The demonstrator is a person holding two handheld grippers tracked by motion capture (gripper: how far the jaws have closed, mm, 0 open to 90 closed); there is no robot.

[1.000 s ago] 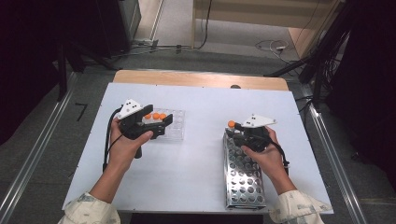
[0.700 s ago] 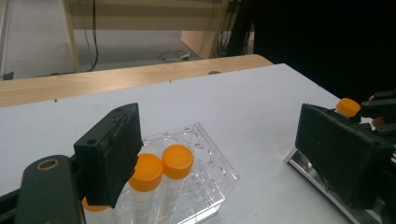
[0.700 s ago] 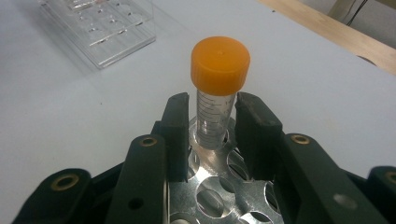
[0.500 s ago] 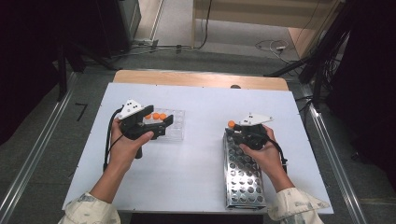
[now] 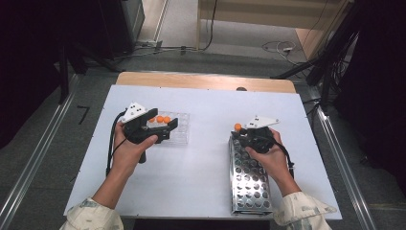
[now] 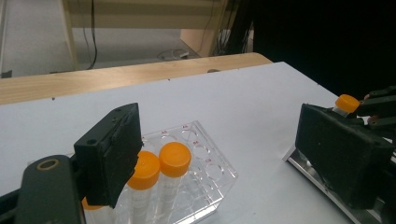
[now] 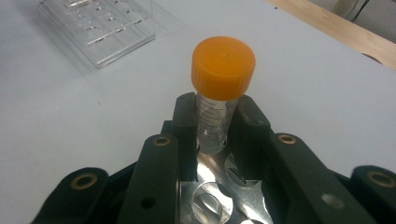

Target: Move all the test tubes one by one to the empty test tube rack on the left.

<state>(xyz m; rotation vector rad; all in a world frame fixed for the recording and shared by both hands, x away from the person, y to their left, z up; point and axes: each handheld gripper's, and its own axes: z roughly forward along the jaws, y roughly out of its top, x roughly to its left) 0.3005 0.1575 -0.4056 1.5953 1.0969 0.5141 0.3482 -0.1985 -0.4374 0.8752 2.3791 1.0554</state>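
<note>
Left gripper (image 5: pixel 163 128): my jaws wide apart, matte black foam pads, nothing clamped.
Clear rack (image 6: pixel 205 161): transparent plastic, round wells, just below and between those jaws; two orange ribbed-cap tubes (image 6: pixel 173 161) upright in it.
Right gripper (image 7: pixel 215 135): jaws just closing, clamped on tube (image 7: pixel 219 93), clear graduated cylinder, orange cap.
Metal rack (image 5: pixel 249 177): shiny perforated steel under that gripper; tube stands at its far end.

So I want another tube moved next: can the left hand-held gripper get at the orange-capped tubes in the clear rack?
Probably yes. The left hand-held gripper stands open right at the orange-capped tubes in the clear rack, with nothing between them.
</note>
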